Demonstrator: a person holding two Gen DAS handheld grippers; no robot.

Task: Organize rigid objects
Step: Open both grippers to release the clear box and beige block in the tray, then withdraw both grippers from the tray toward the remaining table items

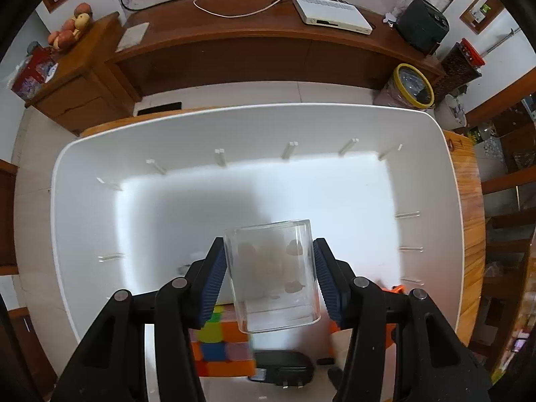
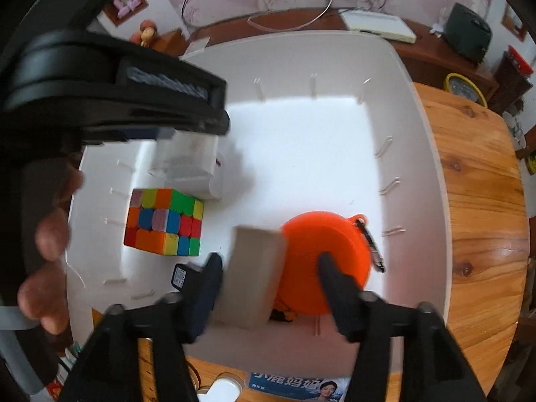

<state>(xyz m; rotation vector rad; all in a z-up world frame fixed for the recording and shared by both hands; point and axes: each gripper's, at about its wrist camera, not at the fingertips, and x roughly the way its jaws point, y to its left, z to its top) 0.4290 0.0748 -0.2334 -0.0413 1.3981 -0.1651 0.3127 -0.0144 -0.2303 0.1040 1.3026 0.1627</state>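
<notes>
My left gripper [image 1: 270, 278] is shut on a clear glass cup [image 1: 273, 274] with heart prints, held above the white bin [image 1: 254, 127]. The cup also shows in the right wrist view [image 2: 187, 164] under the left gripper's body. My right gripper [image 2: 268, 268] is open over the bin; a beige block [image 2: 253, 276] lies blurred between its fingers, beside the left one, and I cannot tell whether it touches. A colourful puzzle cube [image 2: 164, 222] lies in the bin, also in the left wrist view [image 1: 219, 345]. An orange round object [image 2: 326, 261] and a black charger [image 2: 182, 276] lie in the bin.
The bin stands on a wooden table [image 2: 482, 201]. A dark pen-like item [image 2: 372, 246] lies by the orange object. A wooden TV cabinet [image 1: 254, 43] with a white box and cables runs behind. A printed leaflet [image 2: 298, 385] lies at the table's near edge.
</notes>
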